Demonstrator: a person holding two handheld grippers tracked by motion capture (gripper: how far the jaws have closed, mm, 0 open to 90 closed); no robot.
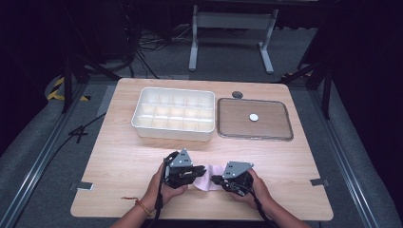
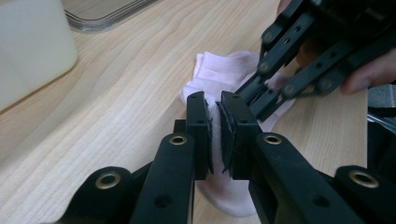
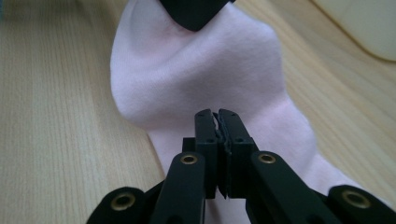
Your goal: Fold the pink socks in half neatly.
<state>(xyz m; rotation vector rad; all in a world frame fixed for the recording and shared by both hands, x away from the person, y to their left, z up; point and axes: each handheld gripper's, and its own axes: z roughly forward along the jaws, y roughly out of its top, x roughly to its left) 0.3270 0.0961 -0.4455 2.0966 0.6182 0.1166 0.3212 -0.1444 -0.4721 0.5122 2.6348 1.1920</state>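
A pale pink sock (image 1: 209, 183) lies on the wooden table near its front edge, between my two grippers. My left gripper (image 1: 201, 170) comes at it from the left. In the left gripper view this gripper (image 2: 215, 100) is shut, with a fold of the sock (image 2: 219, 70) pinched between its pads. My right gripper (image 1: 215, 179) reaches in from the right. In the right gripper view its jaws (image 3: 217, 115) stand together over the sock (image 3: 196, 79), with a thin sliver of fabric caught between the pads. The two grippers' tips nearly meet on the sock.
A white box (image 1: 172, 114) divided into several compartments stands at the back of the table. Right of it lies a clear flat lid (image 1: 266, 130) with a small white disc (image 1: 254, 117) on it. A dark round spot (image 1: 237, 94) sits behind the lid.
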